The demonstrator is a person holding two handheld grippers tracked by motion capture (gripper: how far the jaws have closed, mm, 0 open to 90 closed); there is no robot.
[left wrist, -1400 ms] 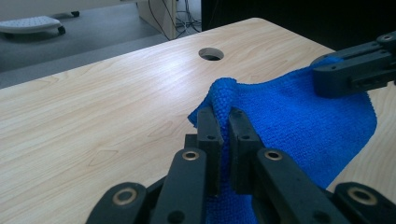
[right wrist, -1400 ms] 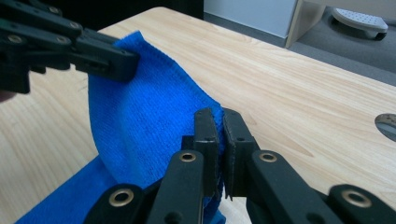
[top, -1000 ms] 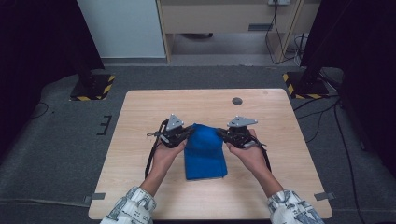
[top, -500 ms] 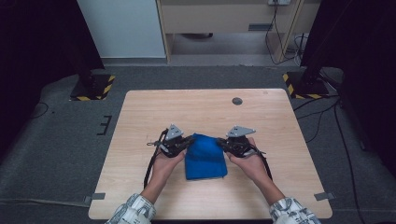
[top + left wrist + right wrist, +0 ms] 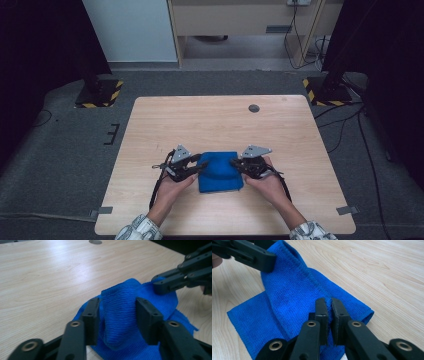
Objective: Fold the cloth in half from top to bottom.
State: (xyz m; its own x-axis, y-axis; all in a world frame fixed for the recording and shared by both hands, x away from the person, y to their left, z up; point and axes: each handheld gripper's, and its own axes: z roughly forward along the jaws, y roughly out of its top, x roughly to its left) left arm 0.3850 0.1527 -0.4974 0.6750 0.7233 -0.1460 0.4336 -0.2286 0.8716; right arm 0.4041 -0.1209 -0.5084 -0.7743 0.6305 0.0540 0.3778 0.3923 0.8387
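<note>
We are folding a blue microfibre cloth (image 5: 220, 172) that lies on the near middle of the wooden surface (image 5: 220, 120), between our two hands. The left tongs (image 5: 117, 317) have just been opening; they stand spread, with a raised ridge of cloth between them, and the pads seem not to press on it. The right tongs (image 5: 329, 315) are pressed together, pinching the folded edge. The cloth is light, soft and limp, so it will sag and slide. We judge it best to take hold at an edge or corner, through both layers.
</note>
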